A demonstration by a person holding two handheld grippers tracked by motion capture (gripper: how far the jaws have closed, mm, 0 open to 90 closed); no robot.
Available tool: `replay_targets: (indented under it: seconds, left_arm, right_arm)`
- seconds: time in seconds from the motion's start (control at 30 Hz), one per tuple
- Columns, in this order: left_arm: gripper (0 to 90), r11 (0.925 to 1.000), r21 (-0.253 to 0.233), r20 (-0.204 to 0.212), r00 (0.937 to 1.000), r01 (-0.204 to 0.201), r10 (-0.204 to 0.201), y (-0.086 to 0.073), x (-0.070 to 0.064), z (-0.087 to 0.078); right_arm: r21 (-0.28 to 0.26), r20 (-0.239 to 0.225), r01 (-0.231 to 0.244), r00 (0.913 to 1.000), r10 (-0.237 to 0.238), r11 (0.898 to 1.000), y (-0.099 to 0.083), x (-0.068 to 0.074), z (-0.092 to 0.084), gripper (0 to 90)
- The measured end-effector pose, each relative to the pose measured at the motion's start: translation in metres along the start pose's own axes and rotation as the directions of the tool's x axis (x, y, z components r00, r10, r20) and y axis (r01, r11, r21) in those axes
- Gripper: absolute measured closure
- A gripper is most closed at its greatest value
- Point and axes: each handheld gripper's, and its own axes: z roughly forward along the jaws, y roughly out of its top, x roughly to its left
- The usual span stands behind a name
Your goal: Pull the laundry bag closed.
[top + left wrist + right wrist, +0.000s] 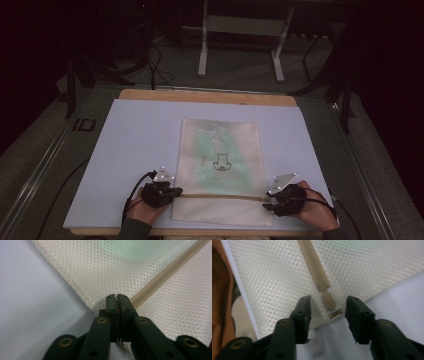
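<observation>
A cream mesh zip bag (220, 165) lies flat on a pale blue-grey mat (140, 135); something green with a small black drawing shows through it. A tan zipper (220, 196) crosses its near end. My left gripper (176, 191) sits at the zipper's left end; in the left gripper view its jaws (116, 296) are pressed together on the bag's edge (100, 277) beside the zipper (165, 272). My right gripper (267, 200) is at the zipper's right end. In the right gripper view it (328, 306) stands open, with the zipper pull (328, 301) between the jaws, untouched.
The mat covers a wooden tabletop (210, 96). Beyond the table stand a white frame's legs (202, 50) and floor cables (157, 70). A hand holds each gripper at the table's near edge. Bare mat lies to the bag's left and right.
</observation>
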Motion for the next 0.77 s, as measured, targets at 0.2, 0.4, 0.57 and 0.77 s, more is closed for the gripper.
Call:
replay_targets:
  seconds: [0.2,0.4,0.57,0.77]
  left_arm:
    - [85.3,0.9993,-0.011,-0.014,0.9993,-0.035,0.035,0.001,-0.003,-0.001]
    - [84.7,0.9973,-0.038,-0.036,0.9974,-0.063,0.061,0.002,-0.004,-0.005]
    - [84.0,0.9976,-0.054,-0.067,0.9969,-0.044,0.040,0.000,0.002,-0.008]
    - [80.7,0.9982,-0.056,-0.129,0.9916,-0.023,0.015,-0.002,0.012,-0.010]
  right_arm:
    - [-0.046,0.042,-0.027,0.9987,0.029,0.999,-0.004,-0.006,-0.002,49.2]
    - [-0.065,0.064,-0.062,0.9958,0.066,0.996,-0.009,-0.012,-0.003,47.4]
    - [-0.117,0.059,-0.134,0.9881,0.142,0.984,-0.020,-0.023,-0.004,46.5]
    - [-0.149,0.123,-0.252,0.9548,0.271,0.956,-0.033,-0.037,-0.001,47.6]
